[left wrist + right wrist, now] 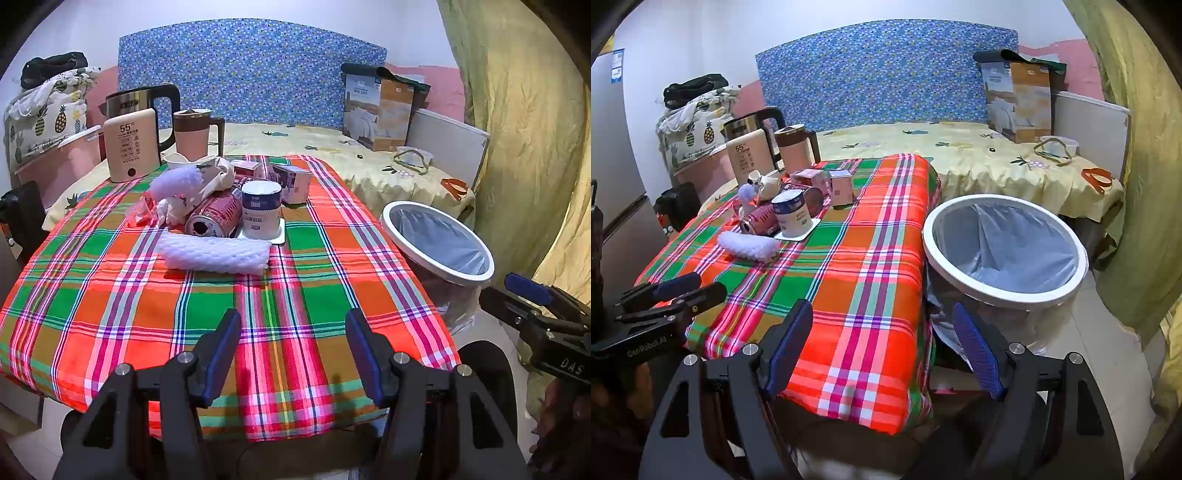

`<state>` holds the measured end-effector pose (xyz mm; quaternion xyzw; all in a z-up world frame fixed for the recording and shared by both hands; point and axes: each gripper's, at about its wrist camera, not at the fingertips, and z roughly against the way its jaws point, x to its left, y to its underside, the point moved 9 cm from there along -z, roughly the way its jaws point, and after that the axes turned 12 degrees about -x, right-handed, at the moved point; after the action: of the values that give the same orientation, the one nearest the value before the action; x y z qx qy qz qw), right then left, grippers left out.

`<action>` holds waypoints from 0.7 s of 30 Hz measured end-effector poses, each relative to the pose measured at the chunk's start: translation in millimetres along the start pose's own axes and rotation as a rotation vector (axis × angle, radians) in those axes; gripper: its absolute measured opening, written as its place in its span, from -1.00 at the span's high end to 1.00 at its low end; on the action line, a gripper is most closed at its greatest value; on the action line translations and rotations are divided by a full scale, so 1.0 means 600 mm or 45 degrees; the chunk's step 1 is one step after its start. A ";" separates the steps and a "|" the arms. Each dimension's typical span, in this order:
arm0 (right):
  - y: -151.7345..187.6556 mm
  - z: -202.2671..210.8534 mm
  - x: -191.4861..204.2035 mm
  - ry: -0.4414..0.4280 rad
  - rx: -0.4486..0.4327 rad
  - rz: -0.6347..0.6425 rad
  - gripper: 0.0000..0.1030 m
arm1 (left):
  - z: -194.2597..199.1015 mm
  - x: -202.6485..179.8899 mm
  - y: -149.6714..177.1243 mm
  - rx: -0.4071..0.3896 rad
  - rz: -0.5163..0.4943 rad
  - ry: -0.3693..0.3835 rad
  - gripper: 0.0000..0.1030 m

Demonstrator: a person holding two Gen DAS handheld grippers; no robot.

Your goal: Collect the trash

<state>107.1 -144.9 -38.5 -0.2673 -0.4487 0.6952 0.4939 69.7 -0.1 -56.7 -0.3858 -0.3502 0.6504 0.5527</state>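
Observation:
A pile of trash sits at the far middle of the plaid tablecloth (303, 302): a white foam net sleeve (214, 254), a red can on its side (214, 216), a white-and-blue tub (261, 210), small pink boxes (291, 181), crumpled paper and plastic (177, 188). The pile also shows in the right wrist view (783, 218). A white-rimmed bin (1004, 251) with a blue liner stands right of the table; it also shows in the left wrist view (437, 243). My left gripper (293, 317) is open and empty over the table's near edge. My right gripper (882, 314) is open and empty near the table's front right corner.
A kettle (144, 107), a cream heater pad box (127, 149) and a pink jug (194, 133) stand behind the pile. A bed with yellow sheet (979, 162) lies behind the table, with a cardboard box (1019, 99). A yellow curtain (1145, 147) hangs at right.

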 end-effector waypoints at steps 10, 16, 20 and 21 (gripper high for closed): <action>0.000 0.000 0.002 0.000 -0.002 0.006 -0.53 | 0.005 0.001 -0.011 -0.017 0.002 -0.003 -0.18; 0.001 0.001 0.009 0.001 -0.004 0.004 -0.53 | 0.010 -0.002 -0.010 -0.031 0.004 0.005 -0.18; -0.002 0.000 0.005 0.002 -0.001 0.006 -0.53 | 0.011 -0.004 -0.011 -0.029 0.002 0.009 -0.18; -0.002 0.001 0.006 0.003 -0.001 0.007 -0.53 | 0.010 -0.005 -0.011 -0.028 0.002 0.008 -0.18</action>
<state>105.7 -141.9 -36.8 -0.2695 -0.4475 0.6962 0.4924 67.3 -2.0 -47.8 -0.3941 -0.3553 0.6456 0.5492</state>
